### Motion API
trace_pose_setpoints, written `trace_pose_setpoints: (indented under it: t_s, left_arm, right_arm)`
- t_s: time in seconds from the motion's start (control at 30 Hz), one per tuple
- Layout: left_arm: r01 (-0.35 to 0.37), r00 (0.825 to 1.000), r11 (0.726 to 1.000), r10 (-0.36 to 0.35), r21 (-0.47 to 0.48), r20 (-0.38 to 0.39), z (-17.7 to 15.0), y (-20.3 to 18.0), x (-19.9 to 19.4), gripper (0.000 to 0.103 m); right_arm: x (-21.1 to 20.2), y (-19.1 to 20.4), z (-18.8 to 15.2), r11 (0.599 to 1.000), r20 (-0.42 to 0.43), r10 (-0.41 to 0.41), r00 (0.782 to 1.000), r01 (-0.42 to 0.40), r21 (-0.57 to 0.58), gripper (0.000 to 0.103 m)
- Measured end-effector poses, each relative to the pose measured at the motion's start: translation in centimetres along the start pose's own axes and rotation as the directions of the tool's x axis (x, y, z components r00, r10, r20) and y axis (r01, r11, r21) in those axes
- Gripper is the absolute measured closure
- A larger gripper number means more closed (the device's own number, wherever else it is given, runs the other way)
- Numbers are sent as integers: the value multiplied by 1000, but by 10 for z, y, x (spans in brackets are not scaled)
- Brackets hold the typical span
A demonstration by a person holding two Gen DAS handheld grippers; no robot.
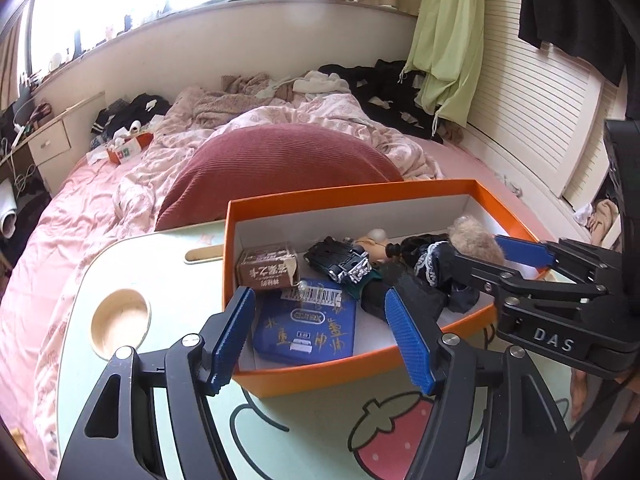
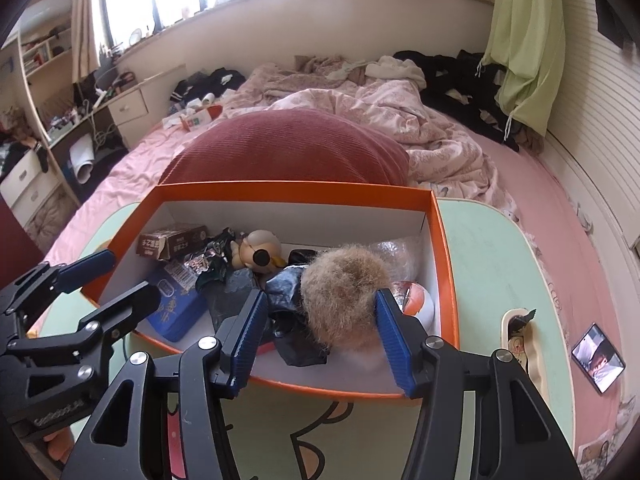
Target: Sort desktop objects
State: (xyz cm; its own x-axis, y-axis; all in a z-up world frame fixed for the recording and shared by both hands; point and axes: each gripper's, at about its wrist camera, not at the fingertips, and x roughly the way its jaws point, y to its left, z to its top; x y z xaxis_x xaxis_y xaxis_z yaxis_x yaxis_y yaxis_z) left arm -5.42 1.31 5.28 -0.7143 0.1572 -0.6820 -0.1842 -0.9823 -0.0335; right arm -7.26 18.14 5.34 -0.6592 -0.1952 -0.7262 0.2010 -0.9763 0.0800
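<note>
An orange box [image 1: 348, 196] [image 2: 292, 190] with a white inside stands on the lap table. In it lie a brown carton [image 1: 268, 270] [image 2: 172, 242], a blue box [image 1: 308, 328] [image 2: 176, 312], a black toy car [image 1: 340, 260], a bald figure [image 1: 376, 240] [image 2: 262, 252], a white and orange ball [image 2: 420, 304] and a doll with furry brown hair [image 1: 476, 244] [image 2: 340, 300] and black clothes. My left gripper [image 1: 320, 298] [image 2: 130, 276] hangs open over the box's near edge, above the blue box, holding nothing. My right gripper [image 2: 320, 300] [image 1: 478, 250] is open around the doll's head, which rests in the box.
The mint lap table [image 1: 120, 272] has a round cup recess [image 1: 120, 318] at the left and a slot [image 2: 520, 332] at the right. Behind the box lies a red cushion [image 1: 280, 164] on a pink bed with rumpled bedding. A phone [image 2: 598, 358] lies on the sheet.
</note>
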Motion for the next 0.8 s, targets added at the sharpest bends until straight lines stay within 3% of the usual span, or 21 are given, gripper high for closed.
trace_pose_setpoints:
  t_s: [0.2, 0.33, 0.4, 0.53, 0.8]
  left_arm:
    - [38, 998, 999, -37, -24, 47, -2, 5, -2, 35]
    - [38, 989, 999, -32, -35, 148, -5, 1, -29, 35]
    - [40, 987, 998, -34, -40, 155, -6, 0, -41, 35]
    - [64, 993, 996, -57, -58, 106, -15, 1, -55, 27]
    - [40, 996, 996, -46, -81, -80, -60, -1, -38, 27]
  right_arm:
    - [-6, 2, 0, 1000, 23, -4, 1000, 4, 8, 48]
    - [-44, 9, -8, 1000, 194, -14, 981, 10, 22, 47]
    - [-59, 16, -10, 1000, 229, -31, 973, 30, 7, 44]
    - [-74, 29, -22, 998, 226, -53, 973, 61, -29, 39]
    - [-69, 28, -61, 996, 83, -81, 993, 84, -31, 39]
